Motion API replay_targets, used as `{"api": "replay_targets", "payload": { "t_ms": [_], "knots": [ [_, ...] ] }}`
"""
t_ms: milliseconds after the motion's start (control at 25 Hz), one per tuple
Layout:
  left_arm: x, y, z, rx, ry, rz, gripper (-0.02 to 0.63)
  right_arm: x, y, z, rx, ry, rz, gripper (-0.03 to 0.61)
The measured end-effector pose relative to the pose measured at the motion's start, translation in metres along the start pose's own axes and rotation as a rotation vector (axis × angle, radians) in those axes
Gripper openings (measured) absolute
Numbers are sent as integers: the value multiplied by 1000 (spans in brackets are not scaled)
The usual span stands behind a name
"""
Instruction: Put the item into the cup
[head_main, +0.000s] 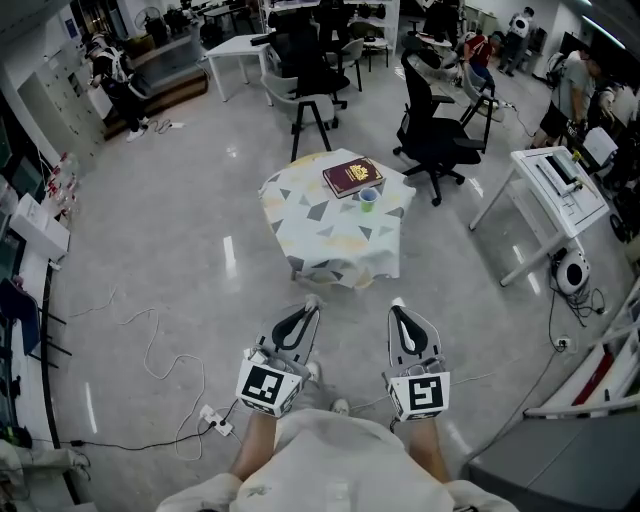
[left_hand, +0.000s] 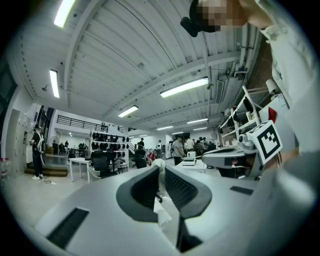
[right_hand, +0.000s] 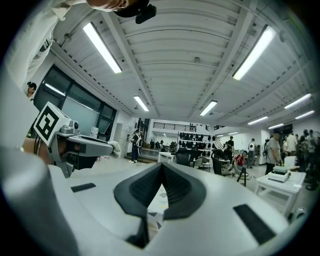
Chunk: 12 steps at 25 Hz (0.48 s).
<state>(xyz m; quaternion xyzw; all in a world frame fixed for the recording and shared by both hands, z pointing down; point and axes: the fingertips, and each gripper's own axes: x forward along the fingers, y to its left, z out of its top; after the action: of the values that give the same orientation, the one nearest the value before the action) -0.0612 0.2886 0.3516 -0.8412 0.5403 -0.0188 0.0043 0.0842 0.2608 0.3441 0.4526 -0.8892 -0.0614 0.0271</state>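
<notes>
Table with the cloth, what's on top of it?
A dark red book and a small green cup, close together. The cloth hides what lies beneath it; the cup's inside is too small to see.

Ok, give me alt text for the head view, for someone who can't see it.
A person holds the left gripper and right gripper low in front, both shut and empty, short of a small cloth-covered table. On it lie a dark red book and a green cup beside it; office chairs stand beyond.

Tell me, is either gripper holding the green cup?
No, the green cup stands on the table beside the red book, well ahead of the left gripper and the right gripper.
</notes>
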Motion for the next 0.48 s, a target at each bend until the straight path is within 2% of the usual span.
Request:
{"api": "replay_targets", "payload": {
  "t_ms": [480],
  "knots": [
    [52,62,-3,-18,-7,-68,41,69,-11,-2,-23,34,-69,6]
  ]
}}
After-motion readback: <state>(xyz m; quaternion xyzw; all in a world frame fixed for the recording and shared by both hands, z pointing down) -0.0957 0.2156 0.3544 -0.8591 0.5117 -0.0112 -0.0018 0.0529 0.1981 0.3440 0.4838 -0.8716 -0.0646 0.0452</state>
